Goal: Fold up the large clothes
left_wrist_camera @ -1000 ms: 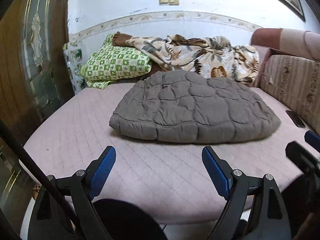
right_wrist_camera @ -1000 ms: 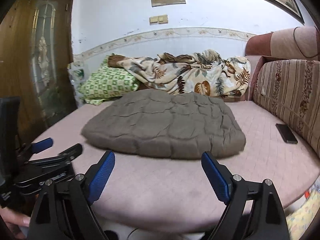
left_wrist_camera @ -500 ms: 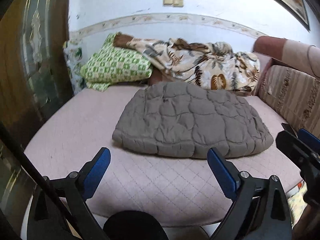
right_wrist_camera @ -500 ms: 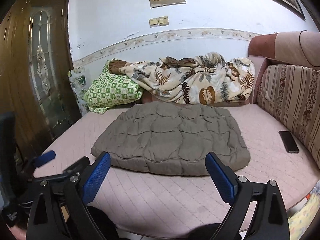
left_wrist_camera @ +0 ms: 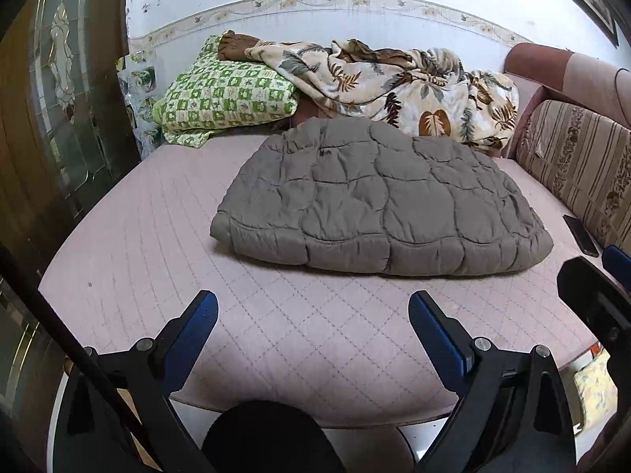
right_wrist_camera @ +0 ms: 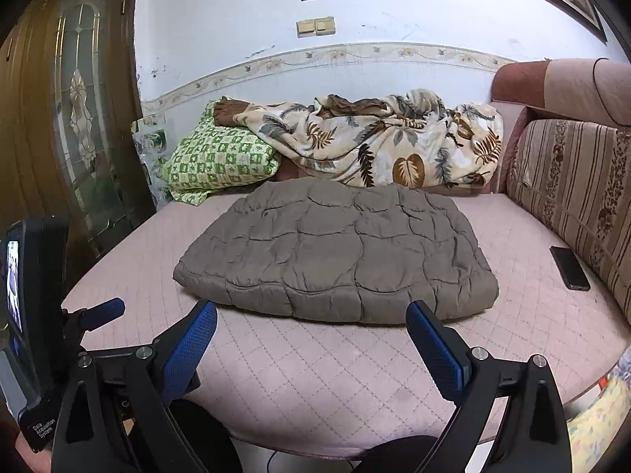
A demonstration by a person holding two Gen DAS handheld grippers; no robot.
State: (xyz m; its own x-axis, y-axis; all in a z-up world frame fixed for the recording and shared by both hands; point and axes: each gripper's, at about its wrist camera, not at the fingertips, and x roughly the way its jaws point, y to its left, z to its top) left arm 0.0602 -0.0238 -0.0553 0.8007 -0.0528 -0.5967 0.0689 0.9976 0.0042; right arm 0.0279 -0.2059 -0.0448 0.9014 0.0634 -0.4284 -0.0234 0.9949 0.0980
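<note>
A grey quilted padded garment [left_wrist_camera: 378, 201] lies folded in a flat bundle on the pink quilted bed [left_wrist_camera: 276, 335]; it also shows in the right wrist view [right_wrist_camera: 339, 264]. My left gripper [left_wrist_camera: 313, 325] is open and empty, held over the bed's front part, short of the garment's near edge. My right gripper [right_wrist_camera: 311, 335] is open and empty, just in front of the garment's near edge. The right gripper's body shows at the right edge of the left wrist view [left_wrist_camera: 591, 299]. The left gripper's body shows at the left of the right wrist view [right_wrist_camera: 79, 319].
A green checked pillow [left_wrist_camera: 228, 94] and a leaf-print blanket [left_wrist_camera: 394, 79] lie at the back against the wall. A striped sofa cushion [right_wrist_camera: 572, 181] lines the right side. A black phone [right_wrist_camera: 570, 268] lies on the bed by it. A wooden glass-panelled door [right_wrist_camera: 75, 118] stands at left.
Both grippers have drawn back and risen from the garment, so more of the bed shows in front. Both stay open. The garment has not moved.
</note>
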